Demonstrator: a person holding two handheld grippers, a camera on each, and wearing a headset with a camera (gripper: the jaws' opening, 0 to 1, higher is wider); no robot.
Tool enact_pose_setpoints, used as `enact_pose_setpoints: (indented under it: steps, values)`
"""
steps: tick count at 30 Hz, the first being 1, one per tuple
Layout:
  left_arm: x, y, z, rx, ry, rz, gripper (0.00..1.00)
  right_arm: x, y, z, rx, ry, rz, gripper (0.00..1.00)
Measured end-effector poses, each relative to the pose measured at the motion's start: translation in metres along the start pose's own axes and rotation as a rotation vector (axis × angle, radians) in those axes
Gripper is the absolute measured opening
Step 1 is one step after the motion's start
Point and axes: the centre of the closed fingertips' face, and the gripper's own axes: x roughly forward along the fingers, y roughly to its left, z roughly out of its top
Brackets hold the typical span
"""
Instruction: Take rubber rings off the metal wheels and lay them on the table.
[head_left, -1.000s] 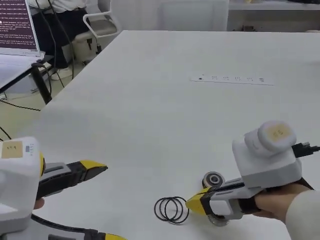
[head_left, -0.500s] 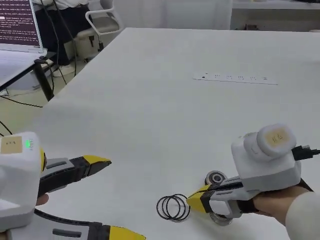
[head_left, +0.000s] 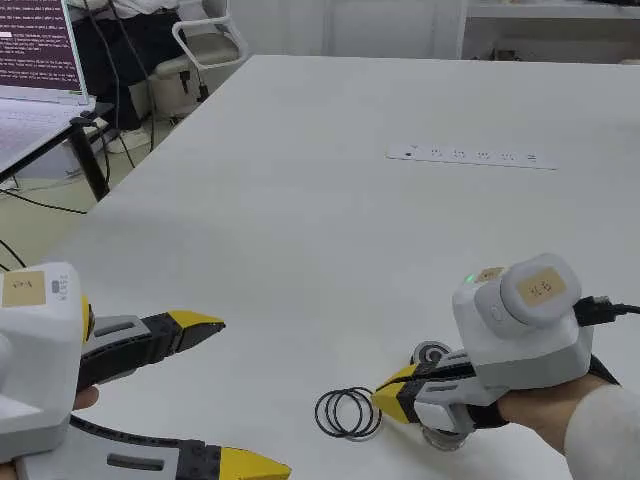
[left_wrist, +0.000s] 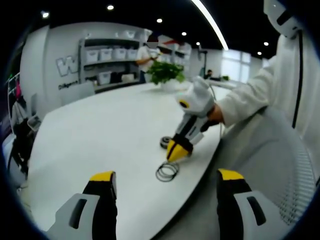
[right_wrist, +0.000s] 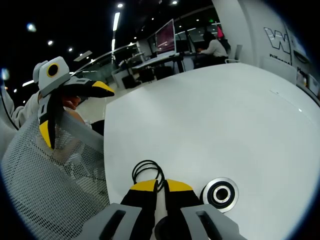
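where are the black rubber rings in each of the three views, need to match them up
head view: the rubber rings lie low centre, just left of the right gripper and its yellow tips.
left gripper view: the rubber rings sit just below centre, under that gripper's yellow tips.
right gripper view: the rubber rings sit low centre-left, just above its own jaw tips.
shared landmark: the metal wheel lying near the rings.

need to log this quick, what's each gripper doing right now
left gripper: open, holding nothing
right gripper: jaws shut, tips at the rings; can't tell if one is pinched
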Motion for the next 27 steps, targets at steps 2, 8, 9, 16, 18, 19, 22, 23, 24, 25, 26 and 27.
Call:
enact_pose_setpoints:
  steps: [2, 8, 9, 16, 18, 19, 22, 23, 24, 25, 26, 27]
  values:
    - [0.0, 0.0, 0.0, 0.001, 0.002, 0.001, 0.83, 0.0, 0.0, -0.001, -0.007, 0.003, -0.002, 0.02]
    - [0.0, 0.0, 0.0, 0.001, 0.003, 0.003, 0.83, -0.001, 0.0, 0.0, 0.002, 0.0, -0.002, 0.03]
    - [0.0, 0.0, 0.0, 0.001, 0.003, 0.003, 0.83, -0.001, 0.0, 0.001, 0.011, -0.004, 0.0, 0.03]
    - [0.0, 0.001, -0.001, 0.002, 0.004, 0.004, 0.83, -0.008, -0.006, 0.01, 0.037, -0.038, -0.015, 0.04]
    - [0.0, 0.001, 0.0, 0.003, 0.003, 0.006, 0.83, -0.011, -0.008, 0.013, 0.047, -0.053, -0.021, 0.05]
    - [0.0, 0.001, 0.0, 0.003, 0.004, 0.008, 0.83, -0.013, -0.01, 0.015, 0.055, -0.065, -0.024, 0.05]
    - [-0.001, 0.001, 0.0, 0.011, 0.006, 0.006, 0.83, -0.018, -0.015, 0.019, 0.069, -0.086, -0.039, 0.05]
    - [-0.001, 0.0, 0.003, 0.027, -0.005, 0.005, 0.83, -0.02, -0.018, 0.021, 0.078, -0.097, -0.045, 0.05]
    - [-0.002, -0.001, 0.006, 0.041, -0.016, 0.006, 0.82, -0.022, -0.02, 0.022, 0.088, -0.106, -0.05, 0.05]
    - [-0.003, 0.0, 0.008, 0.05, -0.022, 0.01, 0.81, -0.024, -0.022, 0.023, 0.099, -0.115, -0.055, 0.05]
    - [-0.004, 0.001, 0.008, 0.055, -0.021, 0.014, 0.8, -0.027, -0.025, 0.024, 0.114, -0.124, -0.063, 0.06]
    - [-0.004, 0.002, 0.009, 0.061, -0.019, 0.019, 0.8, -0.028, -0.027, 0.025, 0.122, -0.131, -0.069, 0.06]
